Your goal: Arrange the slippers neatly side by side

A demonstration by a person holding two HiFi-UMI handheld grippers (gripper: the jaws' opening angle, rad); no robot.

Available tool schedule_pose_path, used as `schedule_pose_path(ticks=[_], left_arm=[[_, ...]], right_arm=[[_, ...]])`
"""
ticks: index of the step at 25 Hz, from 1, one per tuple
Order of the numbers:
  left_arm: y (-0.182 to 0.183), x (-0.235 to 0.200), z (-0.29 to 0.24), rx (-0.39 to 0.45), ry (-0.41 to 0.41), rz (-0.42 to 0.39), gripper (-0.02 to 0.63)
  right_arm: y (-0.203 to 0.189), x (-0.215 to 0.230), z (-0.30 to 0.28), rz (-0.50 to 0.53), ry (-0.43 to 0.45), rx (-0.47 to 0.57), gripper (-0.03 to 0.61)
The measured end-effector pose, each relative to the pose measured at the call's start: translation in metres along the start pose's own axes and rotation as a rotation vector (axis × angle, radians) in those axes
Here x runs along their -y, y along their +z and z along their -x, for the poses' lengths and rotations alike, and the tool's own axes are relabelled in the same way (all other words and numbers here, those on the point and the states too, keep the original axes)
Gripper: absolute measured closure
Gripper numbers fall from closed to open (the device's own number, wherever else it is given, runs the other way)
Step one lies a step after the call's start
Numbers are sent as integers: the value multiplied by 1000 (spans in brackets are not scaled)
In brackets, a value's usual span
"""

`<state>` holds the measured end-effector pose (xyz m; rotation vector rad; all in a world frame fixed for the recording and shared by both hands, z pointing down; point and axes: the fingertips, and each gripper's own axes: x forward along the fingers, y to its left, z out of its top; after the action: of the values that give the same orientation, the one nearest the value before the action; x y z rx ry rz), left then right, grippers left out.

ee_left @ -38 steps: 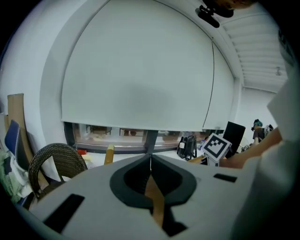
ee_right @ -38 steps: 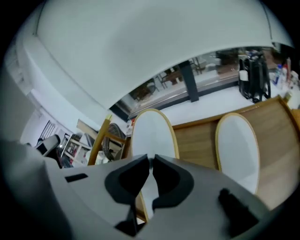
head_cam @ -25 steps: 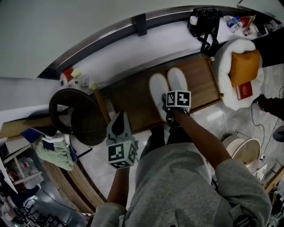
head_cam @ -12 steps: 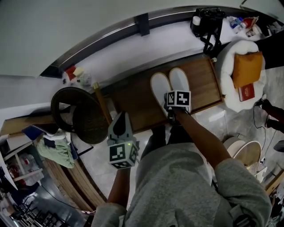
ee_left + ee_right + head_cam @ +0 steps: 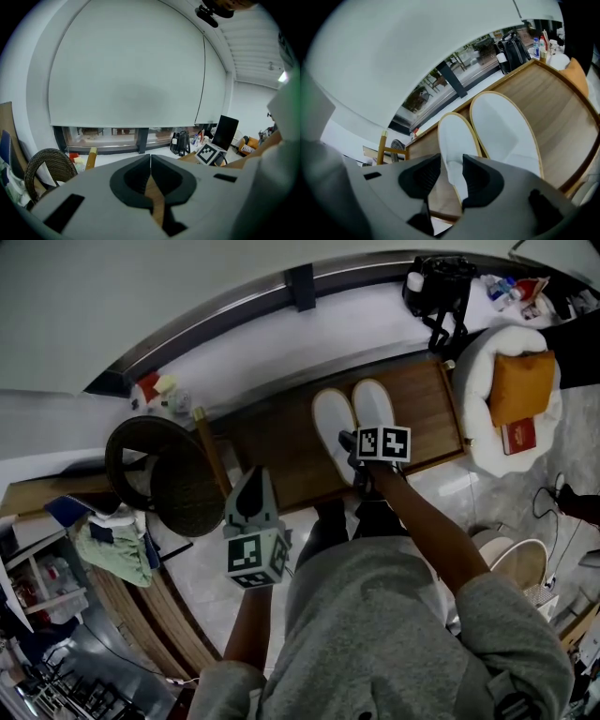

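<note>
The slippers (image 5: pixel 335 427) lie side by side, touching, on the wooden platform (image 5: pixel 272 451), so the task looks essentially done. The right gripper (image 5: pixel 451 177) has just been opening, its jaws now loose around the left slipper's heel. The left gripper (image 5: pixel 151 174) is closed and empty. The pair sits as in the earlier frame.

A dark woven chair (image 5: pixel 150 474) stands left of the wooden desk (image 5: pixel 272 442); a black bag (image 5: pixel 439 282) sits beyond the desk's far right corner; a white round cushion (image 5: pixel 473 371) holds an orange pillow (image 5: pixel 518 381) (a red book (image 5: pixel 517 435) lies beside the pillow); green cloth (image 5: pixel 112 559) lies lower left.
</note>
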<state>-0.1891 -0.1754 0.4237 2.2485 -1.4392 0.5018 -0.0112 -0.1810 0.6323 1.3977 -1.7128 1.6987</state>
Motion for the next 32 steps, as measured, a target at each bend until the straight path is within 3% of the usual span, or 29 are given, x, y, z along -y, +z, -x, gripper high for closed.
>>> schedule_pose_path(ticks=[10, 13, 17, 23, 28, 32], left_arm=[[17, 46, -9, 19, -11, -20, 598], [22, 66, -9, 39, -13, -23, 598], [28, 92, -4, 65, -8, -19, 598], [42, 125, 10, 113, 9, -9, 598], [43, 144, 26, 143, 31, -11, 598], [34, 158, 30, 143, 53, -8, 598]], right_arm=[[36, -10, 82, 151, 136, 67, 439], [52, -6, 123, 298, 170, 146, 456], [72, -11, 198, 626, 241, 344, 529], [83, 16, 293, 852, 190, 571, 537], [98, 48, 342, 836, 106, 703, 538], [100, 59, 348, 816, 81, 730, 538]])
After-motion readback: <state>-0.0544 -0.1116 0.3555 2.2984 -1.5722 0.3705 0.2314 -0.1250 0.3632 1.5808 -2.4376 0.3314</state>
